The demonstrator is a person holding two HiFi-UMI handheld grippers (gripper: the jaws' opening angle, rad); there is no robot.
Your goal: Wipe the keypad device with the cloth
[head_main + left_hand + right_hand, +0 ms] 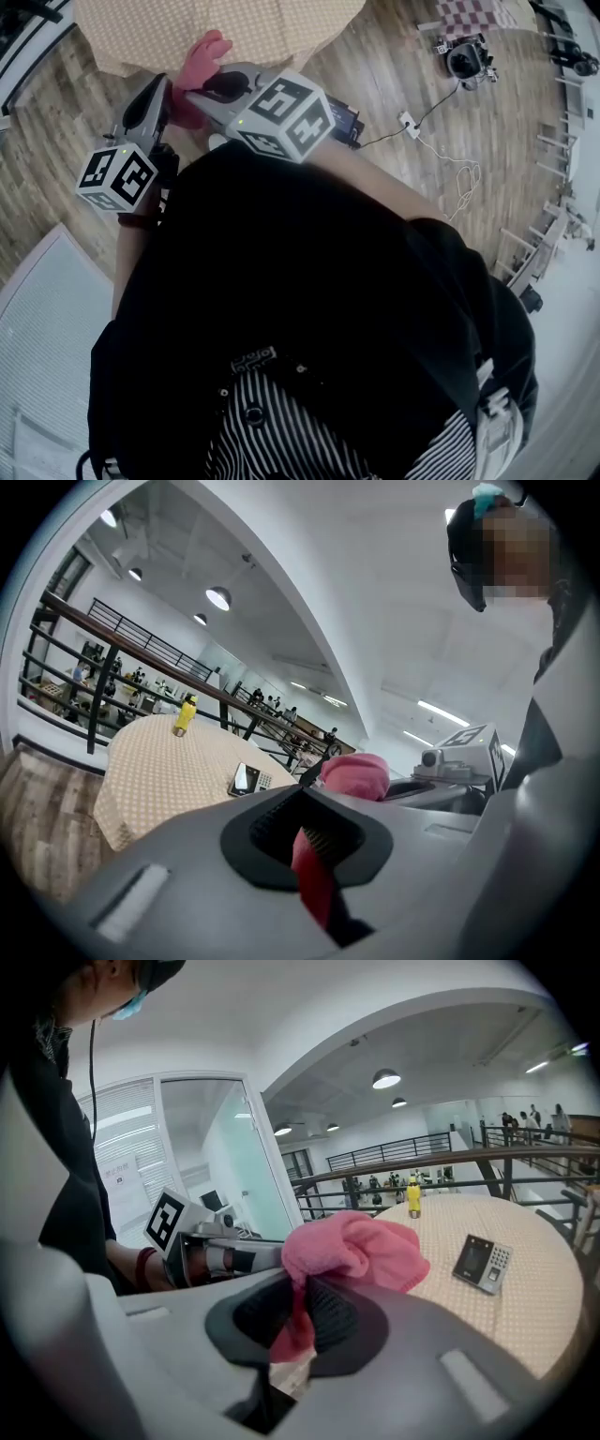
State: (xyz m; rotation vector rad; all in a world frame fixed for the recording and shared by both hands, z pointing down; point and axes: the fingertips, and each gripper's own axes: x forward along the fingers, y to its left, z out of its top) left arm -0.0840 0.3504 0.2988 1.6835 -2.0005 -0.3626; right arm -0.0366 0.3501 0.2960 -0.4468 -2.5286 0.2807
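- You hold your left claw (pixel 314 846) and right claw (pixel 302 1312) up near your chest, tips together at the head view's upper left.
- Each claw is clamped on the pink cloth (pixel 356 1251).
- The keypad (pixel 483 1264) lies on the surface (pixel 548 1307), apart from the cloth.

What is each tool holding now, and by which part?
Both hold the pink cloth. The right tool pinches a bunched fold of it, and the left tool pinches a thin strip of it.

Pink cloth (pixel 202 56) (bunched) at table (pixel 253 23) edge
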